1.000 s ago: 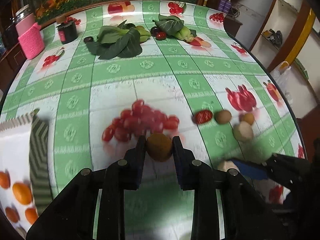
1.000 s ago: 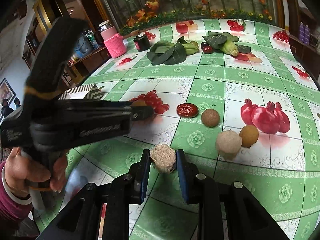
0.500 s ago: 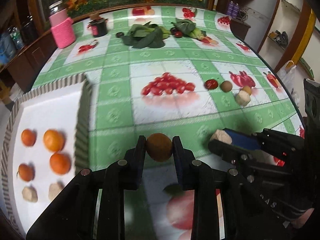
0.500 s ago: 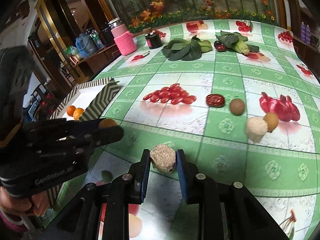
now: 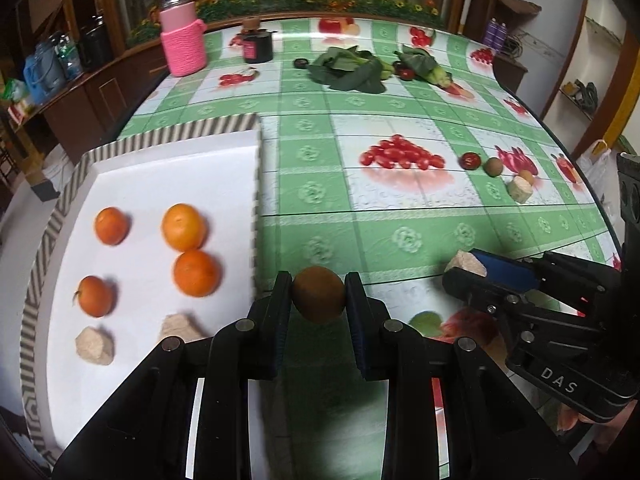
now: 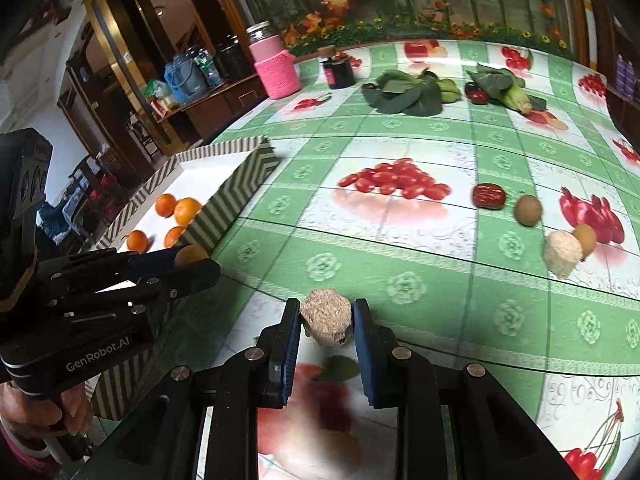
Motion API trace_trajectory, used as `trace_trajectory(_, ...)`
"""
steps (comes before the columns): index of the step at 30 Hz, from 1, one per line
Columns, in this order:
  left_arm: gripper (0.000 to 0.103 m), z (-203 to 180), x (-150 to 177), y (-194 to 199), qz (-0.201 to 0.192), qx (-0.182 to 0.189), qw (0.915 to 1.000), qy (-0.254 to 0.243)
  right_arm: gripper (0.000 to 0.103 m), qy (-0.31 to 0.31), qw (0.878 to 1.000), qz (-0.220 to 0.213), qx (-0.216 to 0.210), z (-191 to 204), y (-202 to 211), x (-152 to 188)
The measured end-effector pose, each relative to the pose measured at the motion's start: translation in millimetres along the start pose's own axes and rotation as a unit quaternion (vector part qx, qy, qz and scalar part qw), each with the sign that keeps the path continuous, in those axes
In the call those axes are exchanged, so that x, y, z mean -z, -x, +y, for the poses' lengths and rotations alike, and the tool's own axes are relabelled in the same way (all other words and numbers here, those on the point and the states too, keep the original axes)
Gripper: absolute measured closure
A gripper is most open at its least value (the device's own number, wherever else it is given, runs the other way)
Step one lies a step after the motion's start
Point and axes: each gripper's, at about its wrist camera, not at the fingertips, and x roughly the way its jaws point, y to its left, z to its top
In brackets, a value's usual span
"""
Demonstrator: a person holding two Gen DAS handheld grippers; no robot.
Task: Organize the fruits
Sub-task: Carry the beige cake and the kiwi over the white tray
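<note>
My left gripper (image 5: pixel 318 294) is shut on a round brown fruit (image 5: pixel 318 294) and holds it above the table, just right of the striped box (image 5: pixel 168 136). The box holds several oranges (image 5: pixel 184 227) and two beige chunks (image 5: pixel 94 346). My right gripper (image 6: pixel 326 316) is shut on a beige rough chunk (image 6: pixel 326 316); it also shows in the left wrist view (image 5: pixel 466 266). On the table to the right lie a red date (image 6: pixel 489 196), a brown fruit (image 6: pixel 528 209), a beige chunk (image 6: pixel 562 252) and a yellow-brown fruit (image 6: pixel 585 239).
At the table's far side stand a pink-sleeved jar (image 5: pixel 182 42), a small dark jar (image 5: pixel 257 45), leafy greens (image 5: pixel 352 70) and corn (image 6: pixel 518 100). The green checked tablecloth (image 5: pixel 400 220) carries printed fruit pictures. The table edge curves on the right.
Both grippers have pulled back and swung left with their loads. The striped box with oranges has come fully into the left wrist view; the loose fruits now lie farther off.
</note>
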Motion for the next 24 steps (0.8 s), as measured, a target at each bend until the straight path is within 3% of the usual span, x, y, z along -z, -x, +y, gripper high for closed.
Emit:
trace_trajectory(6,0.077,11.8,5.6,6.8,-0.005,0.002,1.0,0.007,0.078,0.015,1.0,0.005,-0.008,16.7,-6.3,-1.6)
trace_trajectory(15,0.077,29.6,7.7,27.1,-0.009,0.048,0.9981,0.038,0.078,0.037,0.999,0.005,-0.017,39.3,-9.2,-5.4)
trace_trajectory(24,0.077,72.4,20.4,52.0,-0.022,0.016,0.9981,0.054,0.078,0.074,0.996,0.004,-0.04,74.9,-9.7,-13.0)
